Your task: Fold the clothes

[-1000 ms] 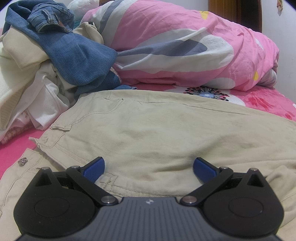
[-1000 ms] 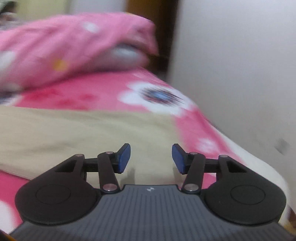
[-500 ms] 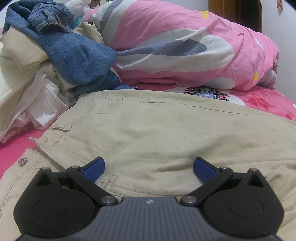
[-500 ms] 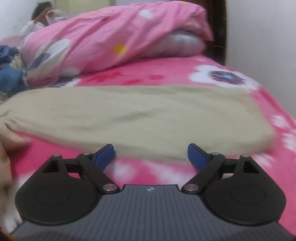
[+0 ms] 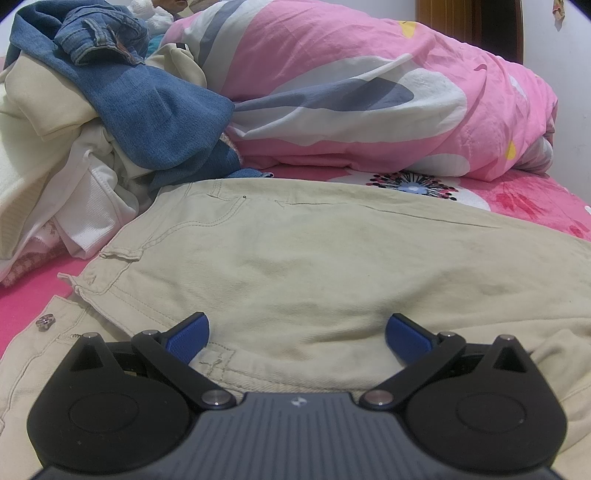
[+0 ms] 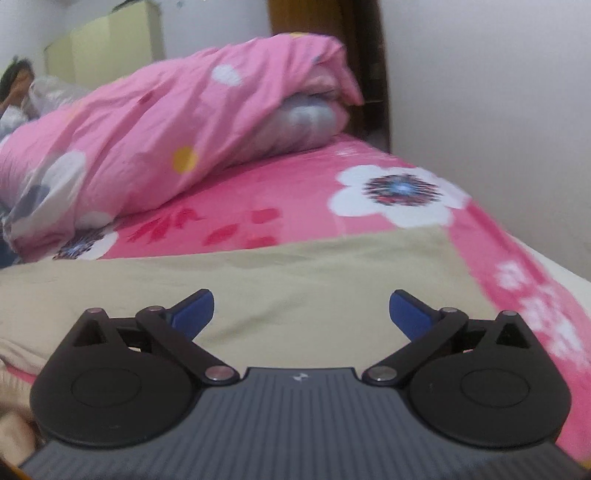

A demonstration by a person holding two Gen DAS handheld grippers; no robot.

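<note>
Your beige trousers (image 5: 332, 258) lie flat on the bed (image 6: 295, 206), below the quilt (image 5: 369, 92), ready for folding. Left claw (image 5: 297, 332) gapes empty over their waistband; right claw (image 6: 301, 310), jaws just widened, holds nothing above the leg end.

1. Under me is a bed with a hot-pink flowered sheet (image 6: 295, 206), printed with big white blossoms with dark centres.
2. A rolled pink duvet (image 5: 369, 96) with white and grey flower shapes lies across the far side of the bed.
3. Behind the duvet stands a dark wooden headboard (image 5: 469, 26).
4. A plain white wall (image 6: 498, 110) runs along one side of the bed.
5. In the far corner I see a pale yellow-green cupboard (image 6: 110, 48).
6. The light is soft and even.
</note>
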